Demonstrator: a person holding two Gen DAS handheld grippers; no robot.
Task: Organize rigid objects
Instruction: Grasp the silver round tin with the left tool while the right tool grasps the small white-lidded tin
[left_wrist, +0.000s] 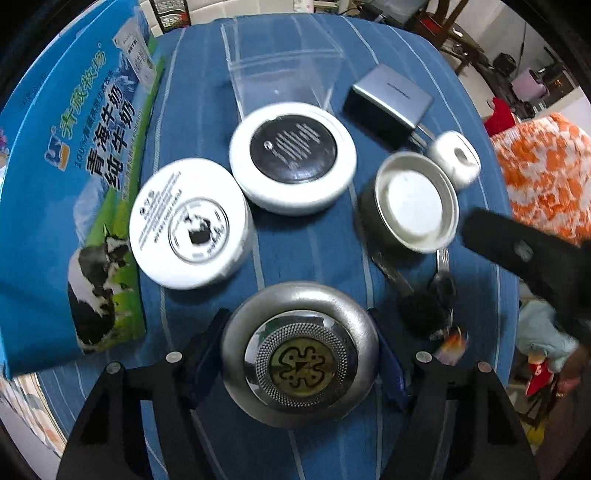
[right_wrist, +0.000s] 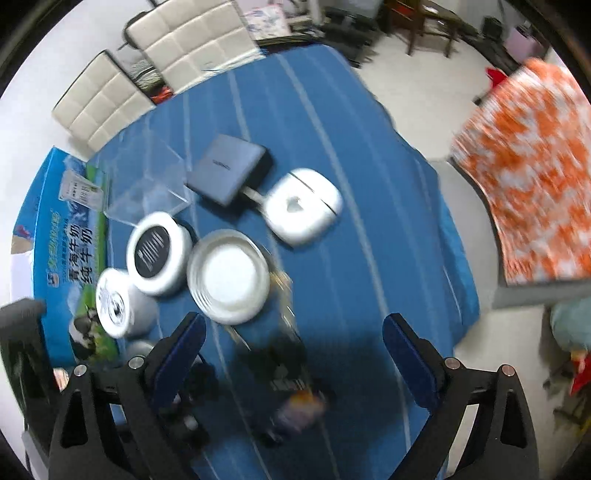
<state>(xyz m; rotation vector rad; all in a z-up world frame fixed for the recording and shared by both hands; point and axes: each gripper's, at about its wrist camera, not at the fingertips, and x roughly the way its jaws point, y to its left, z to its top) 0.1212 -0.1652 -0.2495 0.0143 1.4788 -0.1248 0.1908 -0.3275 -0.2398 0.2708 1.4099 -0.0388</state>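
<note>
My left gripper (left_wrist: 300, 354) is closed around the round silver tin (left_wrist: 300, 360), a pad against each side, so I can carry it level above the blue-striped tabletop (left_wrist: 314, 251). My right gripper (right_wrist: 293, 356) hangs wide open and empty over the dark keys (right_wrist: 284, 373), free for the next pick. The white jar (left_wrist: 190, 229), the white tin with a black lid (left_wrist: 293, 157), and the metal dish (left_wrist: 410, 201) cluster near the milk carton (left_wrist: 74, 166), which I judge is where the round things are being gathered.

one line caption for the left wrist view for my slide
Left gripper closed on a round metal tin above a blue striped tablecloth.
</note>
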